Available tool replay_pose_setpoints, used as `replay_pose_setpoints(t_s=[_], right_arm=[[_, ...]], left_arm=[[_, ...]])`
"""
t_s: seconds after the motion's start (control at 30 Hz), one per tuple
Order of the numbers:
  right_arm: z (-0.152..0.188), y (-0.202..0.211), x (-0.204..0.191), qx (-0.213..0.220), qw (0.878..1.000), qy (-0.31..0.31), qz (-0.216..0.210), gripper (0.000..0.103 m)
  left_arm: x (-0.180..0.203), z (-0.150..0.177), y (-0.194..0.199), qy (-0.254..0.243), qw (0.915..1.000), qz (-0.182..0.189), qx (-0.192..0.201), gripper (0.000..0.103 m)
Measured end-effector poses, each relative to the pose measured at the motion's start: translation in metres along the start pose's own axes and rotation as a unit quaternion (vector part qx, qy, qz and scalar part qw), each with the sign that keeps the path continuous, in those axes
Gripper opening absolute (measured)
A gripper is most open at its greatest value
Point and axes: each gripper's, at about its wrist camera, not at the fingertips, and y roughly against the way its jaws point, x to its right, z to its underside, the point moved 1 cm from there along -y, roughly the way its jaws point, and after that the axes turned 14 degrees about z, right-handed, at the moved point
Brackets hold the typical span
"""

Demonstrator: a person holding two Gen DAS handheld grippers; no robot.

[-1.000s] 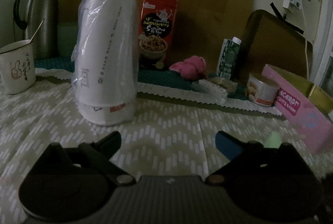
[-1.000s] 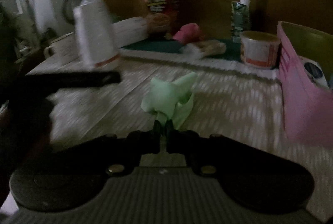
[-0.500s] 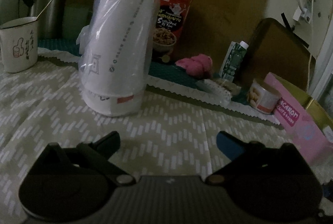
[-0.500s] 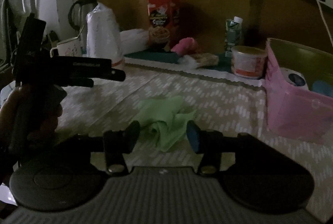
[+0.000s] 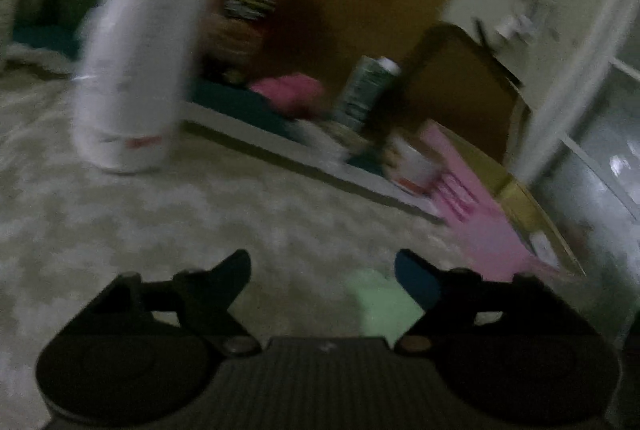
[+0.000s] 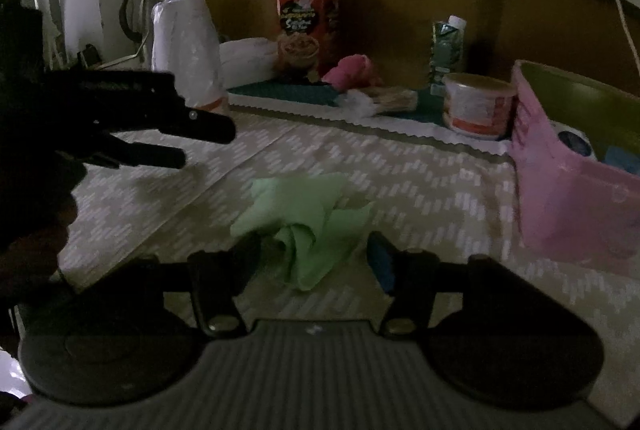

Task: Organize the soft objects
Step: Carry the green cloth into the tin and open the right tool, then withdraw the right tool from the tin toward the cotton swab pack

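Observation:
A crumpled light green cloth [image 6: 308, 226] lies on the patterned tablecloth, just ahead of my right gripper [image 6: 316, 254], which is open with a finger on either side of it. In the blurred left wrist view the cloth [image 5: 380, 302] shows low, beside the right finger of my left gripper [image 5: 322, 270], which is open and empty. The left gripper [image 6: 200, 140] also shows at the left of the right wrist view. A pink soft object [image 6: 352, 70] lies at the back on a teal mat; it also shows in the left wrist view [image 5: 288, 90].
A pink box [image 6: 568, 198] stands at the right with items inside. A wrapped white cup stack [image 6: 184, 46], red snack box [image 6: 308, 22], carton [image 6: 448, 46], tub [image 6: 476, 104], brush [image 6: 384, 98] and kettle [image 6: 152, 6] stand along the back.
My right gripper opened and let go of the green cloth, which now lies on the table. My left gripper swung right and down toward the cloth, blurring its view.

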Motion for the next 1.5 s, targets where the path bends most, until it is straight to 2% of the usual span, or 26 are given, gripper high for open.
replay_pose_setpoints(t_s=[0.07,0.1,0.13,0.2,0.23,0.3,0.4,0.5,0.67,0.7,0.8,0.83,0.9,0.93,1.0,1.1,1.23,1.4,1.5], right_arm=[[0.0,-0.003,-0.002,-0.001,1.0,0.004,-0.004,0.057],[0.0,-0.001,-0.003,0.004,1.0,0.008,-0.002,0.028],[0.001,0.0,-0.004,0.006,1.0,0.012,0.0,0.014],[0.003,0.005,-0.002,0.018,1.0,0.005,-0.001,0.011],[0.004,0.008,-0.001,0.022,1.0,-0.001,0.0,0.011],[0.007,0.013,0.003,0.034,0.999,-0.008,0.012,0.011],[0.009,0.027,0.015,0.066,0.997,-0.027,0.026,0.011],[0.005,0.047,0.029,0.121,0.99,-0.045,0.053,0.011],[-0.004,0.07,0.064,0.198,0.97,-0.072,0.124,0.011],[-0.006,0.071,0.072,0.203,0.967,-0.077,0.136,0.011],[-0.011,0.068,0.1,0.2,0.959,-0.092,0.176,0.012],[-0.012,0.065,0.11,0.194,0.958,-0.095,0.188,0.014],[-0.016,0.052,0.124,0.173,0.958,-0.088,0.213,0.017],[-0.017,0.042,0.132,0.158,0.956,-0.084,0.232,0.021],[-0.017,0.03,0.145,0.134,0.952,-0.089,0.259,0.052],[-0.007,0.034,0.155,0.137,0.95,-0.113,0.258,0.065],[0.004,0.039,0.151,0.143,0.948,-0.122,0.256,0.066],[0.014,0.054,0.136,0.169,0.943,-0.14,0.252,0.066],[0.018,0.061,0.124,0.18,0.942,-0.141,0.246,0.066]], left_arm=[[0.015,0.004,-0.013,-0.019,0.9993,0.005,-0.031,0.069],[0.021,0.007,-0.022,-0.025,0.9983,0.004,-0.052,0.061],[0.025,0.01,-0.029,-0.027,0.9975,0.006,-0.066,0.053],[0.035,0.016,-0.037,-0.037,0.9969,0.008,-0.069,0.05],[0.04,0.016,-0.038,-0.039,0.9966,0.014,-0.071,0.042],[0.051,0.013,-0.041,-0.039,0.9959,0.038,-0.072,0.034],[0.075,0.002,-0.04,-0.059,0.9949,0.06,-0.055,0.034],[0.109,-0.01,-0.044,-0.092,0.9915,0.082,-0.039,0.034],[0.162,-0.028,-0.079,-0.146,0.9822,0.113,-0.034,0.035],[0.169,-0.029,-0.089,-0.156,0.9806,0.114,-0.034,0.035],[0.184,-0.03,-0.123,-0.167,0.9798,0.103,-0.041,0.045],[0.186,-0.028,-0.133,-0.166,0.9807,0.094,-0.044,0.05],[0.186,-0.025,-0.154,-0.164,0.9827,0.067,-0.052,0.055],[0.184,-0.023,-0.16,-0.163,0.9836,0.054,-0.055,0.055],[0.179,-0.019,-0.162,-0.16,0.9844,0.048,-0.056,0.059],[0.173,-0.016,-0.158,-0.17,0.9839,0.031,-0.046,0.066],[0.166,-0.017,-0.148,-0.171,0.984,0.02,-0.046,0.067],[0.159,-0.009,-0.127,-0.19,0.9812,0.0,-0.036,0.074],[0.148,-0.005,-0.11,-0.191,0.9811,-0.012,-0.031,0.075]])
